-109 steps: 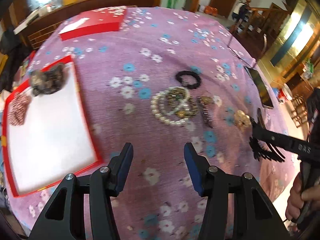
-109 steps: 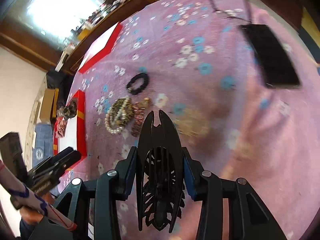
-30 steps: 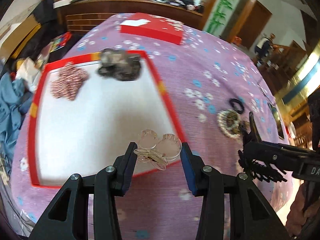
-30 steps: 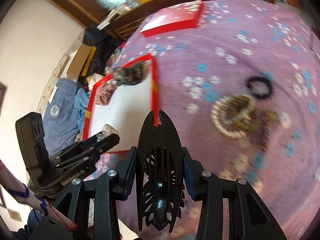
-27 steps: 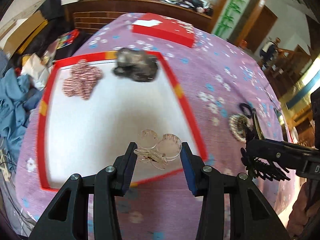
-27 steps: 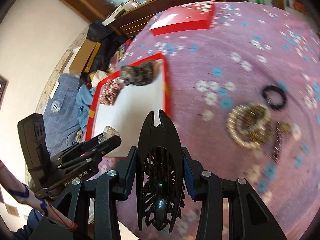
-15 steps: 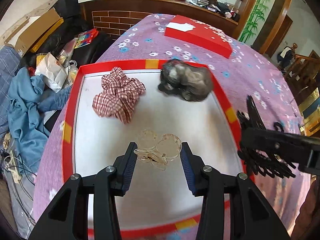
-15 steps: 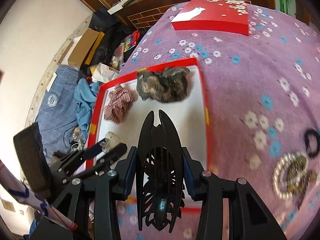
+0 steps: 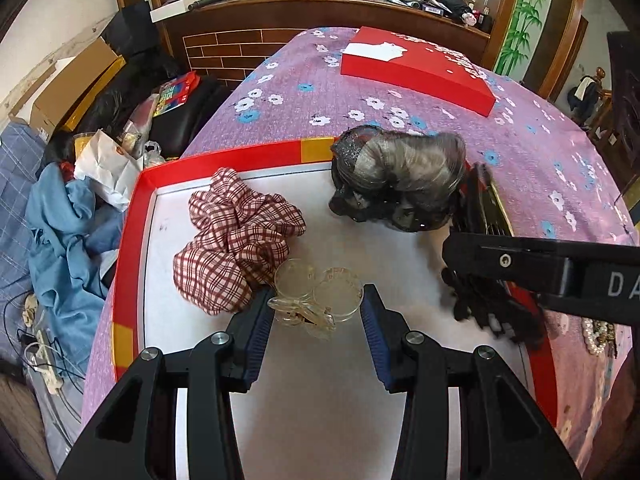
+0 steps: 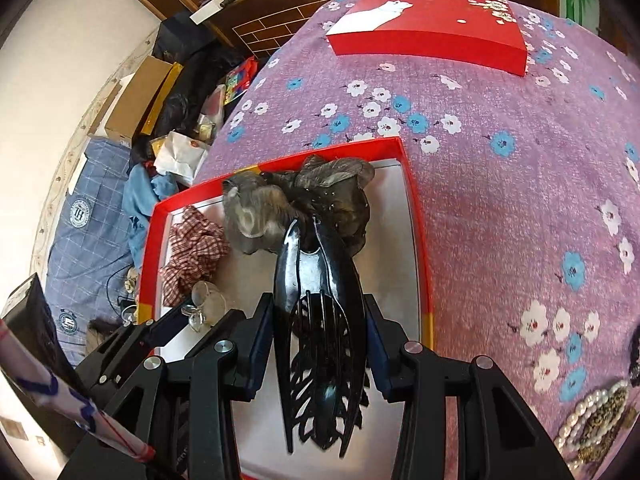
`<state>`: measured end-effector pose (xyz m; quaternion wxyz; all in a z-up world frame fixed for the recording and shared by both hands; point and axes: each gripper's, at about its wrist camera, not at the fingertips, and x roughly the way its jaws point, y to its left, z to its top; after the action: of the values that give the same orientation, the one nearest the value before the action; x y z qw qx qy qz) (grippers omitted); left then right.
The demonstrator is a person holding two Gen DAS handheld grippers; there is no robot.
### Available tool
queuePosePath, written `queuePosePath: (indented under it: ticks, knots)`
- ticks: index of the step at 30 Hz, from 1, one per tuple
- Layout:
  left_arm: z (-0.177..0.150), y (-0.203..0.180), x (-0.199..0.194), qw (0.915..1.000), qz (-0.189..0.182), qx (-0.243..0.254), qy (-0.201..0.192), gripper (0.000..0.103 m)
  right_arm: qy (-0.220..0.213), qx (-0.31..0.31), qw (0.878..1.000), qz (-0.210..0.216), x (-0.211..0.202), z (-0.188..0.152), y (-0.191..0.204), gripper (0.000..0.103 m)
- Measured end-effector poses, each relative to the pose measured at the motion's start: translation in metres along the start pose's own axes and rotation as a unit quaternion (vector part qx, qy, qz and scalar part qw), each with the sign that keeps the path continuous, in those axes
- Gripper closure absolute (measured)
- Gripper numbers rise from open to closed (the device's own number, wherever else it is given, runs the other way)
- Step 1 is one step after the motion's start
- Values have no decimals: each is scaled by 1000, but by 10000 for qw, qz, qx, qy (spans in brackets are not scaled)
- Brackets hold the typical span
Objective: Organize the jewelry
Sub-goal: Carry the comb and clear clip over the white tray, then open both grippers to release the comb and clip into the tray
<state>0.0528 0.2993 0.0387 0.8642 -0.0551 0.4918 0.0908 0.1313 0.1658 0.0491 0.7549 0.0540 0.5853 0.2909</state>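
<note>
The left claw (image 9: 318,316) pinches a clear plastic hair clip (image 9: 316,298) between its blue pads: two round, glassy discs above a pale, translucent spring body. The right claw (image 10: 318,344) is clamped on a black claw clip (image 10: 320,320), glossy and long, with curved teeth and a cut-out leaf pattern at its near end; its forked tip points toward the far side of the tray.

Both claws hang over a shallow tray (image 9: 132,216) with a raised red rim, yellow patches on the rim and a flat white floor. Near the far left of the floor lies a red-and-white checked fabric scrunchie (image 9: 236,244), crumpled and soft; the clear clip sits just beside its near edge, and whether they touch is unclear. At the far right corner lies a grey and black gauzy scrunchie (image 9: 400,178), puffy, partly over the rim.

The near half of the white floor is bare. The tray sits on a desk under a purple flowered cloth (image 9: 528,136). A flat red box (image 9: 416,68) lies farther back, well apart from the tray. A pearl bracelet (image 10: 588,420) with other beaded pieces rests on the cloth to the right.
</note>
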Motion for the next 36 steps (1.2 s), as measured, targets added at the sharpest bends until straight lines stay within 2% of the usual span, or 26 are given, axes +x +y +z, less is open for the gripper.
queuePosePath:
  ticks: [8,17,27,36]
  knots:
    - [9,-2,10,10000,20,13,0,60,8,70,10000,-17,5,12,-4,57]
    - [9,-3,7,10000,51,8,18,60,23,118,9998,152,-2,15,-8,55]
    - [5,-9,-16,9998,97,34,-155,55,-255,150,9990,331,-40,2,-10,49]
    - [-4,-27,-37,9995,89,140,-278,55,-379,385,9979,367,-69,-26,-35,49]
